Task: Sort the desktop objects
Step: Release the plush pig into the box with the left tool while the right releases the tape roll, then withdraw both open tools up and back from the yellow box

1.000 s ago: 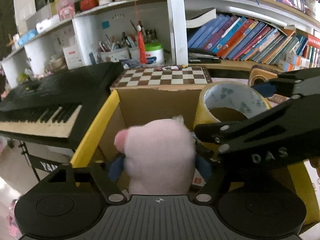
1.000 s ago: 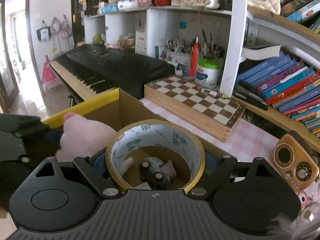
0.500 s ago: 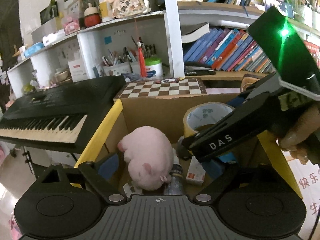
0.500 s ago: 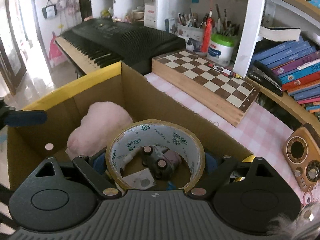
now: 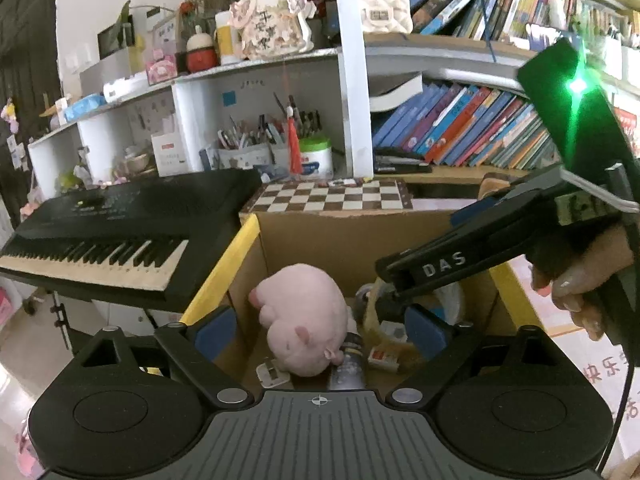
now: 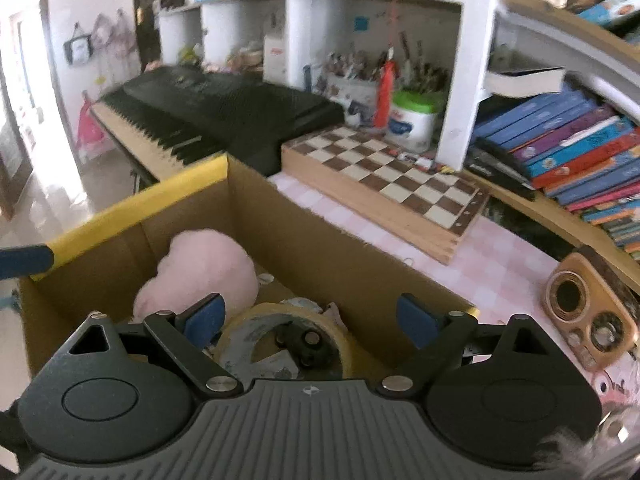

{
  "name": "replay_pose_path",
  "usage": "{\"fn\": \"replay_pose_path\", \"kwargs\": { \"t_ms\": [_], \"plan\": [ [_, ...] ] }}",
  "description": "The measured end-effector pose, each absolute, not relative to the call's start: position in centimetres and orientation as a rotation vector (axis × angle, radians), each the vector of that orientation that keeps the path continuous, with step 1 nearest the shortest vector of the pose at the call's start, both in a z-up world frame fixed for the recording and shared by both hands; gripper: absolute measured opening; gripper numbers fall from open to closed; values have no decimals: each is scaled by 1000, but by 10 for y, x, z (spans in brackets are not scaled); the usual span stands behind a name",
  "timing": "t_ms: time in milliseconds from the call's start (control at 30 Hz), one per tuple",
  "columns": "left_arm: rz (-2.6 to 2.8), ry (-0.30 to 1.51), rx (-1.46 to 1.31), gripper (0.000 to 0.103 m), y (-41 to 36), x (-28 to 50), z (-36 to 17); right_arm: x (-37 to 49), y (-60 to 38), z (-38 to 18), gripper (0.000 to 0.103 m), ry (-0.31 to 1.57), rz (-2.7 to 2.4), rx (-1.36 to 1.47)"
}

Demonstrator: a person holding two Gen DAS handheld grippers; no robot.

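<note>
A pink plush pig [image 5: 304, 316] [image 6: 204, 276] lies on its side inside the cardboard box [image 5: 224, 268] [image 6: 132, 204] with a yellow taped rim. My left gripper [image 5: 322, 328] hangs open above it, touching nothing. A roll of yellow tape [image 6: 280, 311] lies in the box beside the plush, on several small items. My right gripper [image 6: 312, 318] is just above the roll, jaws opening, pads clear of it. In the left wrist view a hand [image 5: 576, 284] holds the right gripper over the box, and it hides most of the tape [image 5: 454, 300].
A chessboard [image 6: 384, 184] lies behind the box on the pink checked desk. A black keyboard [image 5: 112, 216] stands to the left. A retro radio [image 6: 588, 312] sits at the right. Shelves of books [image 5: 460, 124] and pen pots fill the back.
The left gripper let go of the plush, which dropped into the box, and drew back and up. The right gripper released the tape roll, which now lies lower in the box.
</note>
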State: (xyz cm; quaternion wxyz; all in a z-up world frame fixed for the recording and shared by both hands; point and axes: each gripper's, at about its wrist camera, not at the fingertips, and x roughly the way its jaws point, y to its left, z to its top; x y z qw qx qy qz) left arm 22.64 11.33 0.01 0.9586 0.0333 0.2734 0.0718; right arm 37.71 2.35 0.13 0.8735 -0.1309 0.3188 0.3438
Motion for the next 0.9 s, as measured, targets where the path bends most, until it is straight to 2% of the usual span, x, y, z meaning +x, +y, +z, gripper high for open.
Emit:
{"fn": "replay_pose_path", "kwargs": {
  "t_ms": [433, 900],
  "plan": [
    [135, 434, 4, 98, 116, 176, 25, 308, -22, 39, 93, 531, 567, -165],
    [104, 420, -20, 98, 113, 108, 23, 198, -71, 38, 93, 478, 362, -52]
  ]
}}
